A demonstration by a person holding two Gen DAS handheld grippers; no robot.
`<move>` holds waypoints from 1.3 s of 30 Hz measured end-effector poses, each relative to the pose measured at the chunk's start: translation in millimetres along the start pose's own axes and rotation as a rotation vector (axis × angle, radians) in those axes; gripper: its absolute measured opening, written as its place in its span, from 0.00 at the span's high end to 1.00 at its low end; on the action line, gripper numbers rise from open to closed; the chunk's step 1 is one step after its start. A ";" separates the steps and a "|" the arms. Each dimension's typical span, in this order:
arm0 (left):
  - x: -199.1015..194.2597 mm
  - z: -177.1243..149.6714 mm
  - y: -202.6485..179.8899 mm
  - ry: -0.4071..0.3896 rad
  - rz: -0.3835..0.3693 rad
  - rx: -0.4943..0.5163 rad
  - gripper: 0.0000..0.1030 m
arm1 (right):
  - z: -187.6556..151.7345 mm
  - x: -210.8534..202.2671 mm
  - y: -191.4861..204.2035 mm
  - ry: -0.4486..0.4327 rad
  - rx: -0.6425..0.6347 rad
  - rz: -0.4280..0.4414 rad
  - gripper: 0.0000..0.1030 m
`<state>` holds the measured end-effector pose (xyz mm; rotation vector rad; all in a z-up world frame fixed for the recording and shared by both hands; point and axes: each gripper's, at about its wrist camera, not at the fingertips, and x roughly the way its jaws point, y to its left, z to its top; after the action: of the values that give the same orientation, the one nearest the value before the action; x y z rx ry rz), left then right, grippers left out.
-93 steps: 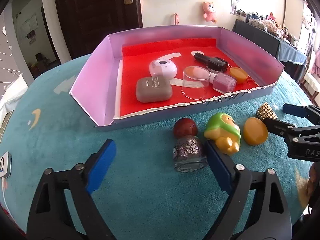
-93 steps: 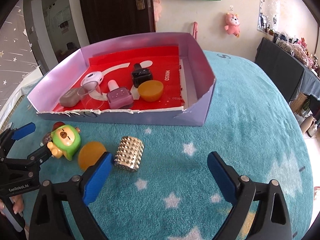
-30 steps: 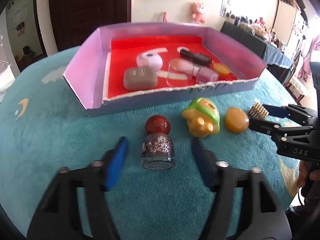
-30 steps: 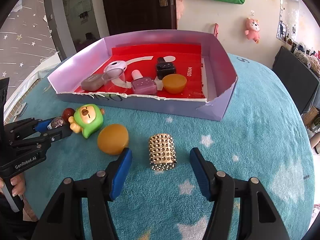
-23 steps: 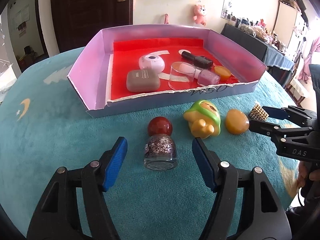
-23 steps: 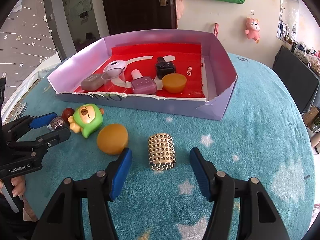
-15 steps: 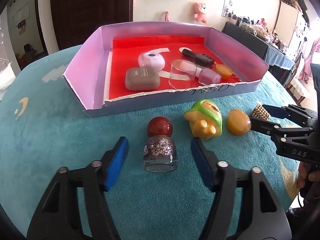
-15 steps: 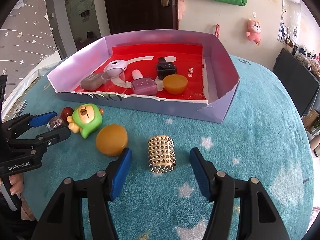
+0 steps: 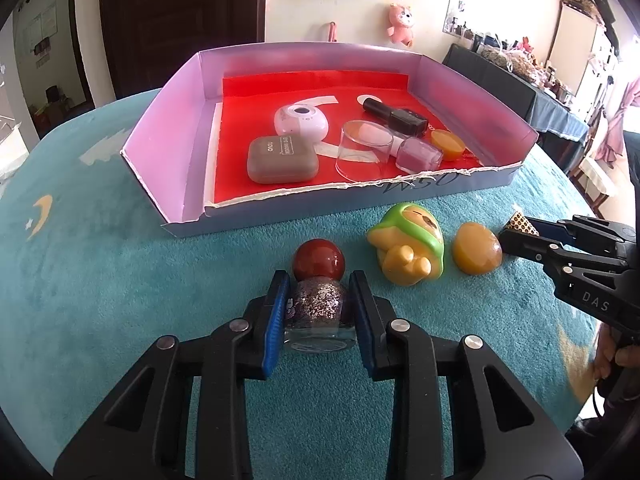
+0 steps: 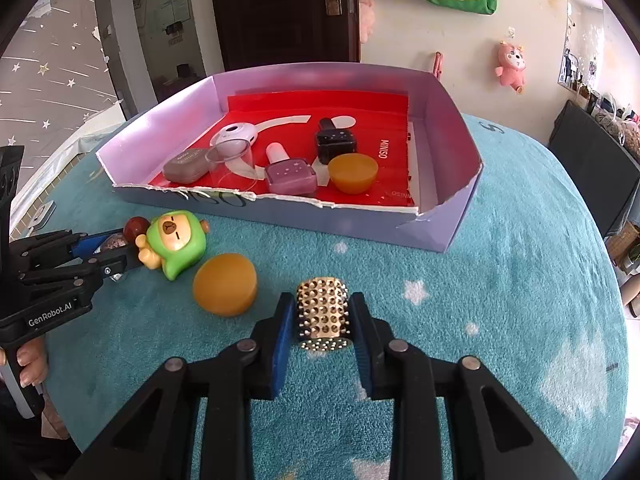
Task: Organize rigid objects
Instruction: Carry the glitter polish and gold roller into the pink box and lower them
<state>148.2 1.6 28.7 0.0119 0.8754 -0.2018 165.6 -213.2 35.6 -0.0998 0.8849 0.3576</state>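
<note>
Left wrist view: the left gripper (image 9: 318,312) clamps a glitter-filled glass nail polish bottle with a round red cap (image 9: 318,300), lying on the teal plush worktop (image 9: 100,300) just before the lilac cardboard tray (image 9: 168,152).

Right wrist view: the right gripper (image 10: 322,320) pinches a gold studded cylinder (image 10: 323,312) beside an amber dome-shaped piece (image 10: 225,285).

We see bare teal tablecloth (image 10: 520,320) right of the studded gold cylinder (image 10: 323,312), open for a gripper to pass. Left of it, the orange puck (image 10: 225,284) sits near, and the green bear toy (image 10: 176,242) crowds the gap toward the glitter polish bottle (image 9: 318,304). The box's torn front wall (image 9: 344,202) stands low between these items and the tray floor. Inside, the far right red floor (image 10: 384,120) lies free; the clear cup (image 9: 363,151), grey case (image 9: 282,160) and pink polish bottle (image 9: 418,155) fill the front.
</note>
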 end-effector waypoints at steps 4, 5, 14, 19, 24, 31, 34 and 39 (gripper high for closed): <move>-7.1 0.5 0.2 -0.013 -0.004 -0.004 0.72 | 0.1 -0.6 0.2 -0.001 -0.001 0.000 0.74; -10.9 1.6 0.3 -0.021 -0.004 -0.004 0.72 | 0.4 -1.6 0.3 -0.004 -0.002 0.001 0.74; -37.6 47.6 9.7 -0.087 -0.020 0.012 0.72 | 27.3 -20.8 1.7 -0.067 -0.001 0.071 0.74; -21.3 91.9 21.3 -0.041 0.010 0.039 0.72 | 77.7 -20.0 2.2 -0.106 -0.022 0.148 0.74; 8.9 130.3 28.9 0.039 0.054 0.079 0.72 | 132.1 10.0 6.9 -0.061 -0.040 0.214 0.74; 55.8 153.0 32.5 0.154 0.125 0.145 0.72 | 172.0 66.3 18.3 0.050 -0.082 0.218 0.74; 69.9 157.6 35.9 0.192 0.136 0.158 0.72 | 177.7 87.9 21.1 0.103 -0.101 0.216 0.73; 85.3 160.9 38.7 0.232 0.156 0.188 0.72 | 180.0 114.2 24.8 0.166 -0.132 0.201 0.74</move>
<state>330.8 10.1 64.1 0.2827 1.0785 -0.1378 356.1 -118.1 62.9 -0.1649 1.0379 0.6026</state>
